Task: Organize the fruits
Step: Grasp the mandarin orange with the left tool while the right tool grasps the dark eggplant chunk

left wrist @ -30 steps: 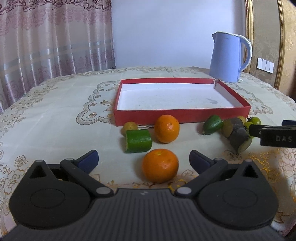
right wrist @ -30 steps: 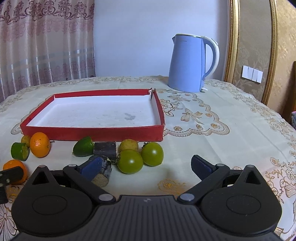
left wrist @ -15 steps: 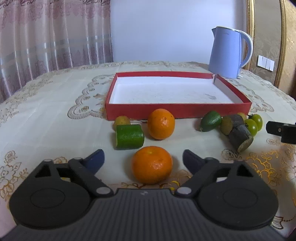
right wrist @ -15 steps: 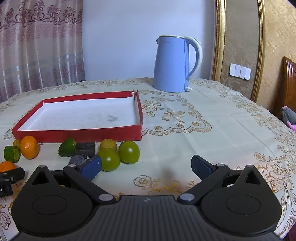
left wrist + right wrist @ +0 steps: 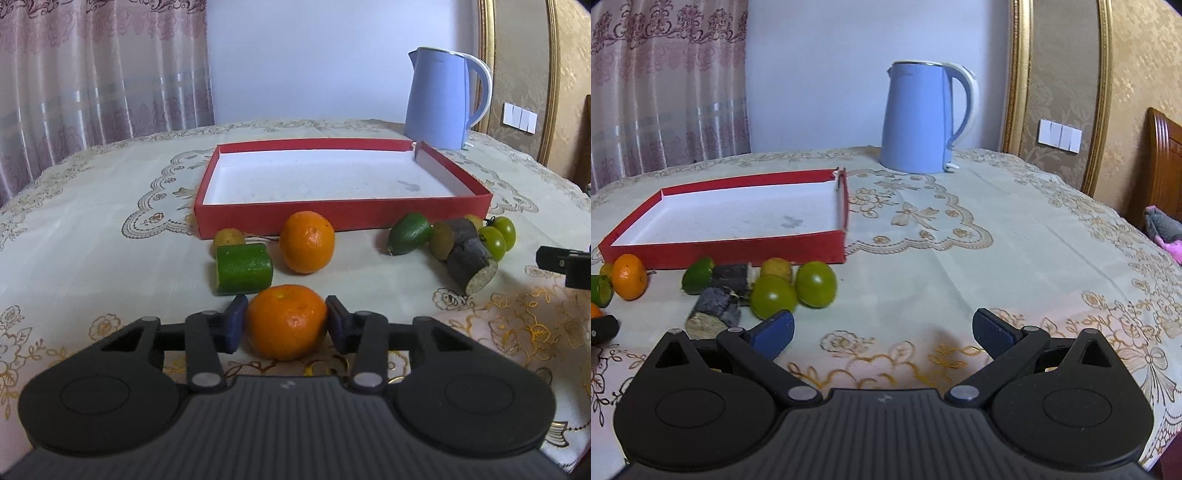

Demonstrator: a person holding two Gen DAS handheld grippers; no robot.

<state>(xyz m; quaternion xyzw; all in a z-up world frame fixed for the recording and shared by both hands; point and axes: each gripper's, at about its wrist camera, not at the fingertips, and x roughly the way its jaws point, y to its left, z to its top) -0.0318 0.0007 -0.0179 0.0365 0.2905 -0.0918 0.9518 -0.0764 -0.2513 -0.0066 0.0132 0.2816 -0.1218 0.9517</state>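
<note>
On the table before the red box (image 5: pixel 343 221), my left gripper (image 5: pixel 284 319) has just been closing and now clasps the near orange (image 5: pixel 286 321) across its middle, ready to lift it in; my right gripper (image 5: pixel 882 330) gapes empty.

Red tray (image 5: pixel 343 216) – white inside; pale-blue kettle (image 5: pixel 439 99); orange mandarin (image 5: pixel 286 321).

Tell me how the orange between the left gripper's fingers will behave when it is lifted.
The near orange looks round and smooth-skinned, so it may roll or slip if the left gripper, whose jaws have just been closing, grips off-centre. Both pads seem to touch its widest part, which probably steadies it. It appears firm, unlikely to crush.
</note>
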